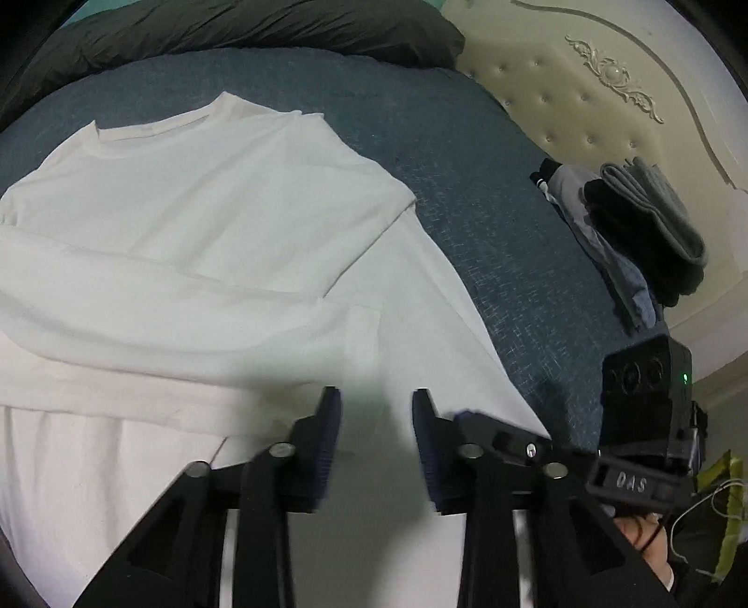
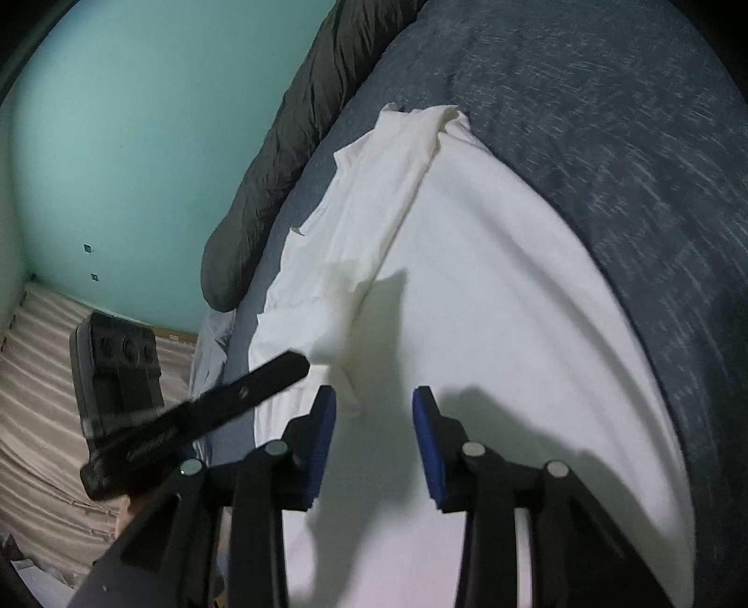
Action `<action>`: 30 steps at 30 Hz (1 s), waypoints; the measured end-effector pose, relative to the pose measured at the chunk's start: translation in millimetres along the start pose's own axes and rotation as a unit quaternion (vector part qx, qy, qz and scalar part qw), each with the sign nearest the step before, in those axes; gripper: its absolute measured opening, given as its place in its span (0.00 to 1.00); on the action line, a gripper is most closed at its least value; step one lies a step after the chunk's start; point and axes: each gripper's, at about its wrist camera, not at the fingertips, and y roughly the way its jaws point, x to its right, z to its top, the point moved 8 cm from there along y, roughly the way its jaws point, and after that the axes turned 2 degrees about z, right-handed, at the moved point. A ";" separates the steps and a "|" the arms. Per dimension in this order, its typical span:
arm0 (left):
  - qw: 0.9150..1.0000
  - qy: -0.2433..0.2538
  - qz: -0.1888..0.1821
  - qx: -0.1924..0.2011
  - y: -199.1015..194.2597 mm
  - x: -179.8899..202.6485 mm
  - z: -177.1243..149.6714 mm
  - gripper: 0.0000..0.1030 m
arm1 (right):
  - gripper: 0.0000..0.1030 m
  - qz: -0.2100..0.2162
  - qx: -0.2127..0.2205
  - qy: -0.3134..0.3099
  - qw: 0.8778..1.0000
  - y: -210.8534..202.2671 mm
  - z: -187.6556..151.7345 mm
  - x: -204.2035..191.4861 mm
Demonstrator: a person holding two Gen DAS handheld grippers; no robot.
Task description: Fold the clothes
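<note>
Overhead in the left wrist view, a white shirt (image 1: 201,224) lies spread on a blue bed (image 1: 467,154), collar away from the camera, one sleeve laid across the chest. The left gripper (image 1: 376,402) hangs just above the shirt's lower body, jaws parted wide and holding nothing. Beyond the shirt's far side, a stack (image 1: 645,234) of dark and grey clothes sits near the headboard (image 1: 607,93), well apart from the shirt. A dark duvet (image 1: 233,28) is bunched past the collar.

From the right wrist view, the shirt (image 2: 467,280) runs lengthwise, one side rumpled toward the bed's edge. The right gripper (image 2: 374,402) hovers over the shirt, jaws likewise wide and empty.

Judging by the crossed sleeve, folding looks partway through; the next move likely calls for pinching a shirt edge without dragging the cloth. Bare bed beside the shirt toward the headboard leaves room.
</note>
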 end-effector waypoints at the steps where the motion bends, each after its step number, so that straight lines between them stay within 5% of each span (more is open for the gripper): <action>1: 1.000 -0.004 0.001 0.001 -2.2 -4.9 -0.5 0.34 | 0.35 -0.003 0.000 -0.004 1.000 3.5 1.8 -1.2; 16: 0.988 -0.112 0.103 0.026 -61.1 -165.5 -49.2 0.34 | 0.38 -0.017 -0.035 -0.009 0.999 38.0 3.1 -5.9; 22: 0.984 -0.133 0.118 0.028 -64.0 -199.0 -65.7 0.34 | 0.38 -0.014 -0.051 -0.018 0.998 61.7 -2.2 -8.9; 26: 0.979 -0.146 0.132 0.049 -72.4 -214.8 -64.4 0.34 | 0.07 -0.002 -0.052 -0.020 0.998 67.2 -2.3 -8.7; 30: 0.969 -0.157 0.173 0.075 -87.4 -238.2 -54.8 0.34 | 0.03 0.014 -0.032 -0.015 0.999 58.0 4.4 -9.4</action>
